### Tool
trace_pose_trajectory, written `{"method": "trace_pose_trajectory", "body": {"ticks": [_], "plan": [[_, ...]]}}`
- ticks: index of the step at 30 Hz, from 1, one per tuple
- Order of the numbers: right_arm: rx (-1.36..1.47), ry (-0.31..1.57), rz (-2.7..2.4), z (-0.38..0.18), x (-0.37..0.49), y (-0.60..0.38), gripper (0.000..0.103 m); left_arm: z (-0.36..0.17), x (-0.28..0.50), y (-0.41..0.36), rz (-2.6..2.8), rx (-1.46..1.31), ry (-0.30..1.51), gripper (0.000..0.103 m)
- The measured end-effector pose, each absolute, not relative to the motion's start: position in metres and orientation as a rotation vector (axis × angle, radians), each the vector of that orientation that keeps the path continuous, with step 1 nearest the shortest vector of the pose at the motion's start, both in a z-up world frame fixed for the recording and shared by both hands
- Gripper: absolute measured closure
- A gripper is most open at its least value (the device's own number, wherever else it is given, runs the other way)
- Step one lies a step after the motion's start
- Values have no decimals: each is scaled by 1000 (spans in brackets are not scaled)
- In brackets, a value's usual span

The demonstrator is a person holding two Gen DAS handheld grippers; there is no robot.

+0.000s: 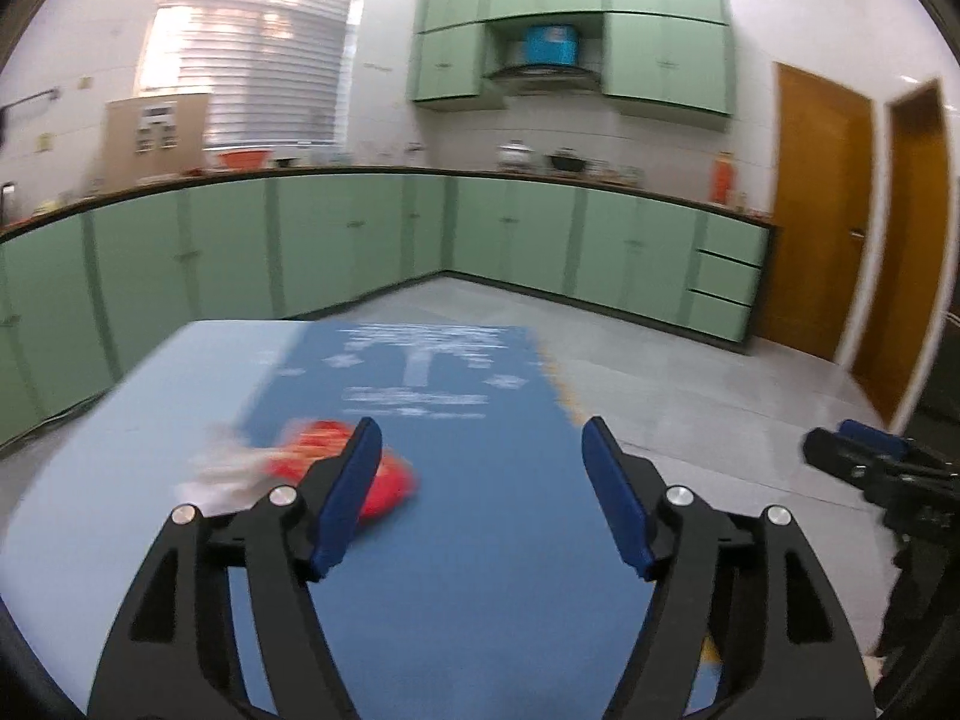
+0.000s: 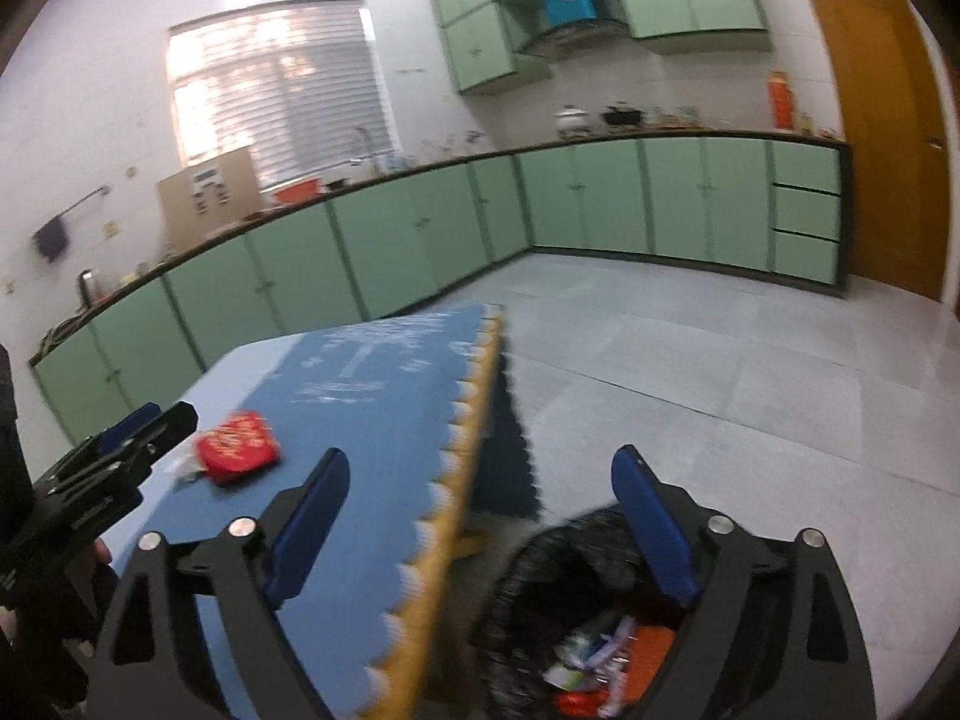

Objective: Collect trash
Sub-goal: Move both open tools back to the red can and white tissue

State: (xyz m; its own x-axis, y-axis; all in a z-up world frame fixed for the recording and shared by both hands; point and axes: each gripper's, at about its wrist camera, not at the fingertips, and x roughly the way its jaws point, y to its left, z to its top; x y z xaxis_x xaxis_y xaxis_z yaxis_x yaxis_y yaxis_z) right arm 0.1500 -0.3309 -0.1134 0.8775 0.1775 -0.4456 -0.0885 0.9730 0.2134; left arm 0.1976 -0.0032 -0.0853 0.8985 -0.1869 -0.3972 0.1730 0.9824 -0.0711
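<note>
Wrapper [image 1: 384, 489], red, lying lower left on table [image 1: 480, 540] beside white scrap [image 1: 222, 474]. Left hand-held gripper [image 1: 483, 501] hovering wide open; centering fingers over wrapper advised. Right hand-held gripper [image 2: 480, 531] gaping, empty, over bin [image 2: 576, 630].

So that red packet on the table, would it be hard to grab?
Probably easy. The red packet looks crumpled and puffy, so likely light and soft, squashing between the fingers. It lies flat on the table, so it shouldn't roll, though a nudge might slide it.
</note>
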Motion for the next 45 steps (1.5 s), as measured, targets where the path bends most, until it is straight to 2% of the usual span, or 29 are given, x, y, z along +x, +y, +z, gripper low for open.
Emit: {"method": "trace_pose_trajectory", "body": {"ticks": [5,12,31,40,45], "plan": [[191,497,250,-116,174,-274,13,-76,199,58,-49,-56,410,29],[154,541,370,-127,215,-206,13,-65,204,107,27,-77,397,28],[61,678,540,-164,293,-130,20,-95,251,160,72,-72,472,28],[75,745,644,-171,288,-126,43,-104,258,162,85,-57,502,27],[47,748,682,-170,273,-122,44,-109,258,162,90,-50,515,25]]}}
